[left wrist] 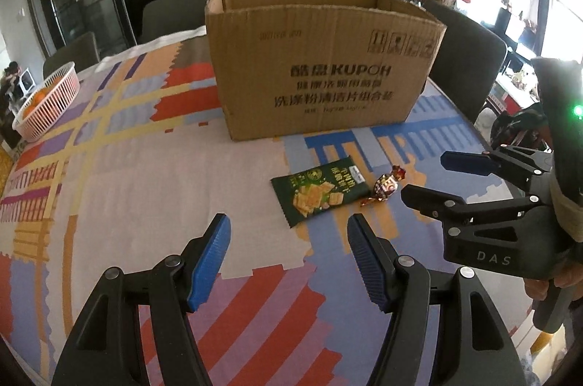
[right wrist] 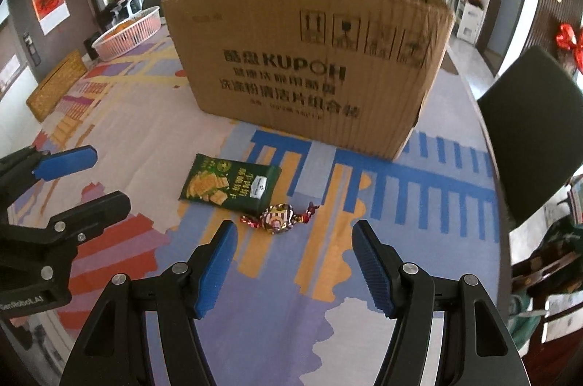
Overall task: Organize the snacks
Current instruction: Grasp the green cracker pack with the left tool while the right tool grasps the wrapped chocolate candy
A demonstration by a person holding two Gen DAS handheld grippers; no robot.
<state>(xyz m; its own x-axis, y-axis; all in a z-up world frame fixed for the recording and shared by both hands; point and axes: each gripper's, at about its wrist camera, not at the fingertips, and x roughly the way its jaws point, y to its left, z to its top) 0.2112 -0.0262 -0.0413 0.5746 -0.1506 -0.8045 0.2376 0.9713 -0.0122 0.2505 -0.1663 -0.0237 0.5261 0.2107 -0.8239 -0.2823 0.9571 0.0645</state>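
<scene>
Here, two snacks are lying on the counter [left wrist: 109,167] in front of an open cardboard box [left wrist: 320,69]: a green cracker packet [right wrist: 229,185] and a wrapped candy [right wrist: 278,220], touching or nearly so at the packet's corner. The box is standing open-topped just behind them, probably serving as the bin the snacks are meant for; its inside is hidden from both views, so I cannot tell what it holds.

The left tool [left wrist: 289,242] is hovering over the cloth with its jaws standing partly apart and nothing between them, the packet lying just ahead. The right tool [right wrist: 293,245] is likewise empty, jaws partly apart, the candy sitting just beyond its tips. Each seems lined up on its own snack. A pink basket [left wrist: 47,101] of oranges is sitting well apart at the far left.
</scene>
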